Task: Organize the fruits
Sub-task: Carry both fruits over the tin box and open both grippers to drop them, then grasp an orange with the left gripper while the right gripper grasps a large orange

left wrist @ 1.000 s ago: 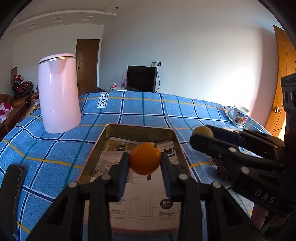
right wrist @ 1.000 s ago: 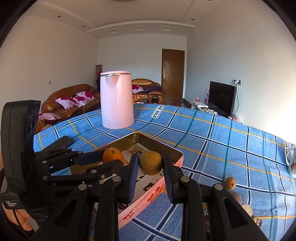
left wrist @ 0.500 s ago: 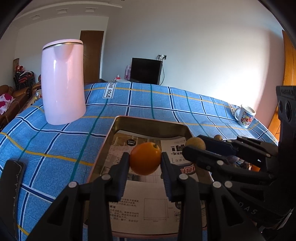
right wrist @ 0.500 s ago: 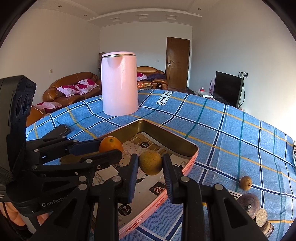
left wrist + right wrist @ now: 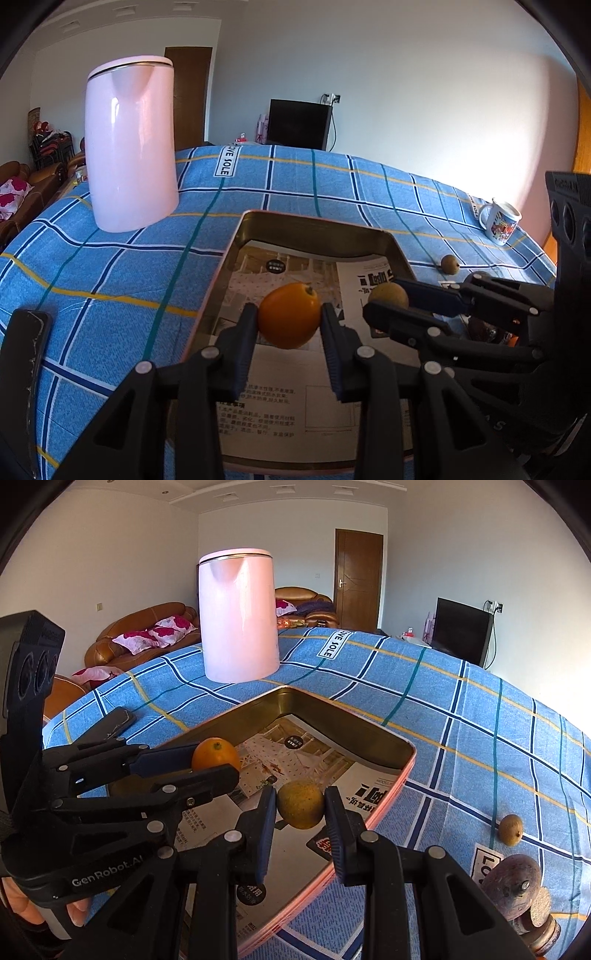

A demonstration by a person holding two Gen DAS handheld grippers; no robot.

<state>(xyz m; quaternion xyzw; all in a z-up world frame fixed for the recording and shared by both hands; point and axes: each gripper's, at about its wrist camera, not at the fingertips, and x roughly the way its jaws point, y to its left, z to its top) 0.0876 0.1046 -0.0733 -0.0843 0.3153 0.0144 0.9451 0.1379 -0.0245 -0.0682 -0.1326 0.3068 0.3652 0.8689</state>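
Observation:
My left gripper [image 5: 289, 326] is shut on an orange [image 5: 289, 320] and holds it above the rectangular metal tray [image 5: 314, 227], which is lined with printed paper. My right gripper [image 5: 300, 808] is shut on a brownish-yellow fruit [image 5: 301, 804] and holds it above the same tray [image 5: 343, 710], near its right rim. In the left wrist view the right gripper [image 5: 384, 299] comes in from the right with that fruit [image 5: 388, 294]. In the right wrist view the left gripper [image 5: 207, 762] and the orange [image 5: 215, 754] show at the left.
A tall pink kettle [image 5: 131, 155] stands behind the tray at the left. A small brown fruit [image 5: 511, 829] lies on the blue checked cloth [image 5: 461, 720] right of the tray, with a metal object [image 5: 517, 882] nearby. A mug [image 5: 500, 221] stands far right. A black phone [image 5: 22, 354] lies at left.
Both grippers have moved forward and down over the tray with their fruits still held. The right gripper has come in from beyond the tray's right rim to above the tray.

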